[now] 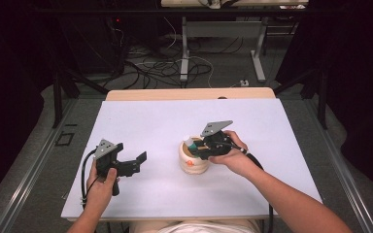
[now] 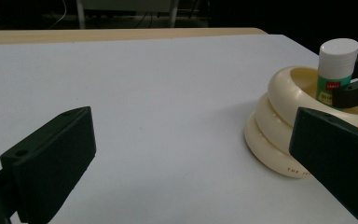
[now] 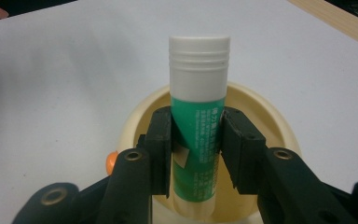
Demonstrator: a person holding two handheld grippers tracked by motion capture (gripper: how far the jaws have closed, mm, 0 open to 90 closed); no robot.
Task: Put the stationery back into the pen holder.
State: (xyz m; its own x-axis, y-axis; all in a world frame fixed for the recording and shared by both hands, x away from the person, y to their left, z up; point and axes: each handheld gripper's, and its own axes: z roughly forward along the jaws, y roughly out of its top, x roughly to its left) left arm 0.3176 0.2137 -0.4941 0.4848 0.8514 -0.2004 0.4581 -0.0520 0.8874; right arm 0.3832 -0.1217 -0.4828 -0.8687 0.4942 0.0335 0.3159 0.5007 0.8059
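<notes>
Right tool (image 3: pixel 196 140) grips glue stick (image 3: pixel 198 93) over white tabletop (image 1: pixel 141 121).

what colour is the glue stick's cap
White; the glue stick has a green body. Clearest in the right gripper view.

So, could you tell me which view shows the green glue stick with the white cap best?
The right gripper view: the green glue stick with the white cap stands upright, close and centred, between the right claw. The left gripper view shows it at the edge; the high view shows it tiny.
</notes>
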